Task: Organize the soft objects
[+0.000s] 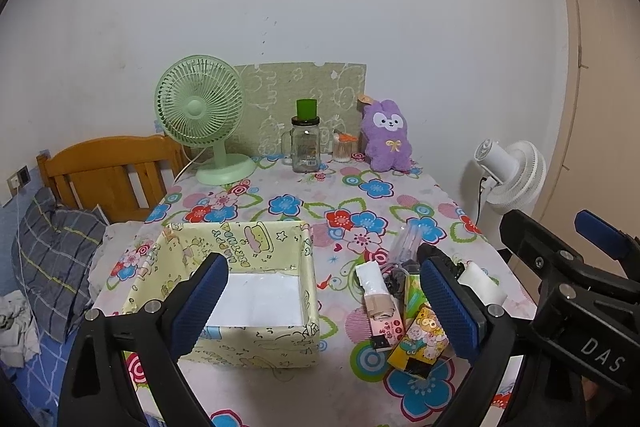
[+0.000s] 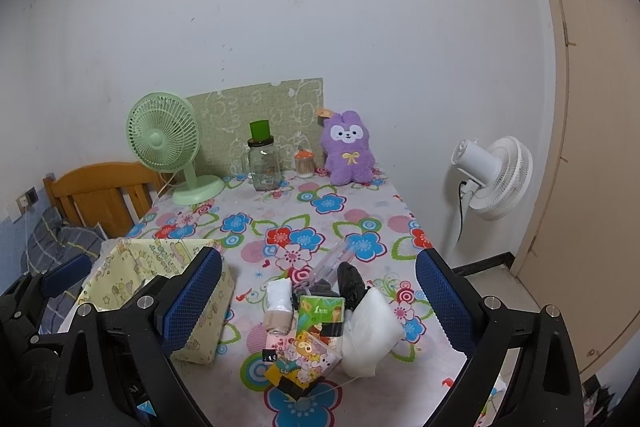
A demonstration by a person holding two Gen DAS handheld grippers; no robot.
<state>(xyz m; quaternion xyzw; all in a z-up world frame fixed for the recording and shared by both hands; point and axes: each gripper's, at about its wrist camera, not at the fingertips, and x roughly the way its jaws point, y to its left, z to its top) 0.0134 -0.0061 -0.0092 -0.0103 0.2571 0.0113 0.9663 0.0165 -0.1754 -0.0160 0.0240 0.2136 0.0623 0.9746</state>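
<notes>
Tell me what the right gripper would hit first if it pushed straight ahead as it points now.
Probably the pile of small items: the right gripper, open, is centred on the green tissue pack, with the white pouch beside it. Depth is unclear.

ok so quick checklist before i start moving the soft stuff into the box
1. Box open and unobstructed: ok, only its white floor shows inside.
2. Left gripper open and holding nothing: ok.
3. Right gripper open and holding nothing: ok.
4. Pile in reach: ok, white pouch and tissue pack lie between the right fingers.
5. Items separable: not ok, they overlap and a black thing leans among them.
6. Plush reachable: cannot tell, it sits at the table's far edge.
</notes>
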